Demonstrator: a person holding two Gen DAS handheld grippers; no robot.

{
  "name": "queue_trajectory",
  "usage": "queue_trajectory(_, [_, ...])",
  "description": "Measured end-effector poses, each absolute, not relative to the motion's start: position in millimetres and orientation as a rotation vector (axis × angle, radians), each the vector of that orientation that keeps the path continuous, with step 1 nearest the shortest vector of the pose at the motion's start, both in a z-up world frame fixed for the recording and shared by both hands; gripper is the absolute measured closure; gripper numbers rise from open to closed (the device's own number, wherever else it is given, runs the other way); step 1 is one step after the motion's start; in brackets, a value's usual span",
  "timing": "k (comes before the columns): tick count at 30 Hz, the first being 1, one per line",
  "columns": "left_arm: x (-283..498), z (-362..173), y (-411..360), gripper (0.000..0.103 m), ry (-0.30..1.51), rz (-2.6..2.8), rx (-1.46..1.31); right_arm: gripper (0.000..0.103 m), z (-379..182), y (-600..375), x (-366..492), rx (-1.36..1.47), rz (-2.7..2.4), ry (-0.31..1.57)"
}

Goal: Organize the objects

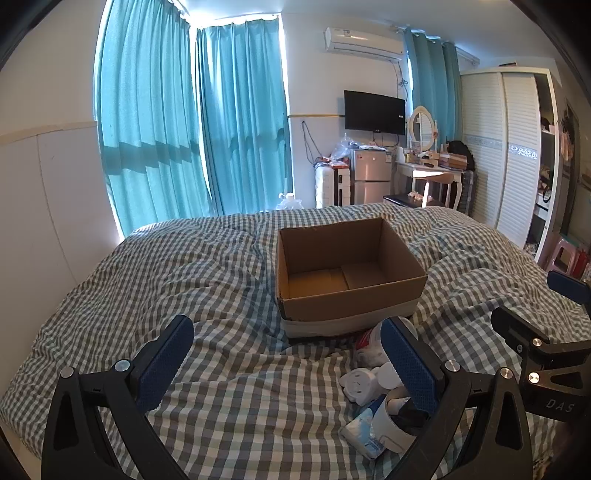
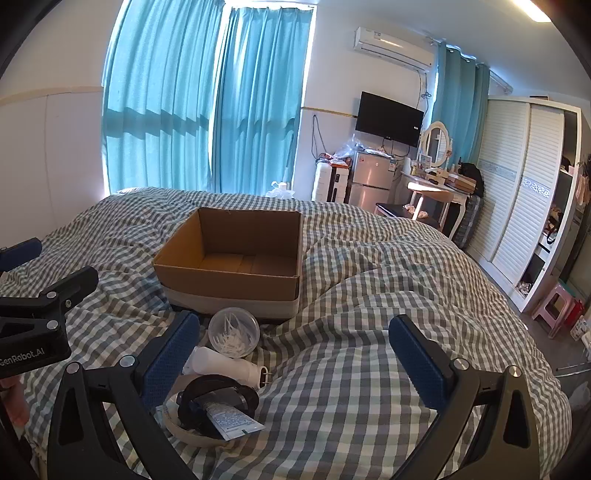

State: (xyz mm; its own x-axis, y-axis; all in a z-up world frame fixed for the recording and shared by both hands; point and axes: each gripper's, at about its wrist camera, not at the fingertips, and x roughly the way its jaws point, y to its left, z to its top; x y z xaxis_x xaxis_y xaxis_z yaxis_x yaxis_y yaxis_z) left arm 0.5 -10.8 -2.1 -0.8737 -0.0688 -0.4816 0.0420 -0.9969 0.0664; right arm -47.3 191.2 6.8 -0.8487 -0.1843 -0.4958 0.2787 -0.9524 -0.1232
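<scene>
An open cardboard box [image 1: 349,273] sits empty on a bed [image 1: 207,280] covered in grey-and-white check. Just in front of it lies a small heap: a clear round tub [image 2: 233,331], a white tube [image 2: 225,365] and a black ring-shaped item [image 2: 218,400]. The left gripper [image 1: 288,360] and right gripper [image 2: 293,354] hover above the bed, fingers spread wide, grasping nothing.

Daylight comes thru teal curtains [image 1: 184,122], bright slits blown out at the gaps. Ceiling light [image 2: 532,9] glares top right in right wrist view. Room evenly lit, bluish cast. Soft shadows in folds of checked duvet [image 1: 166,266]. Heavy fisheye bend w/ dark vignette at corners. Focus sharp, no motion blur.
</scene>
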Motion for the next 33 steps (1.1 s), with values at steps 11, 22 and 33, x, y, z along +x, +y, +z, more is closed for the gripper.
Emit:
queue_trajectory(11, [2.4,-0.3,-10.1,0.000,-0.095,-2.979,0.753,0.000,3.5,189.0,-48.1,0.723,-2.788,0.279])
queue_trajectory(22, [2.6,-2.4,-10.8,0.000,-0.097,-2.972,0.762,0.000,4.0,188.0,-46.4,0.726,-2.774,0.281])
queue_trajectory(33, [2.7,-4.9,-9.7,0.000,-0.095,-2.969,0.770,0.000,4.3,187.1,-45.9,0.734,-2.768,0.268])
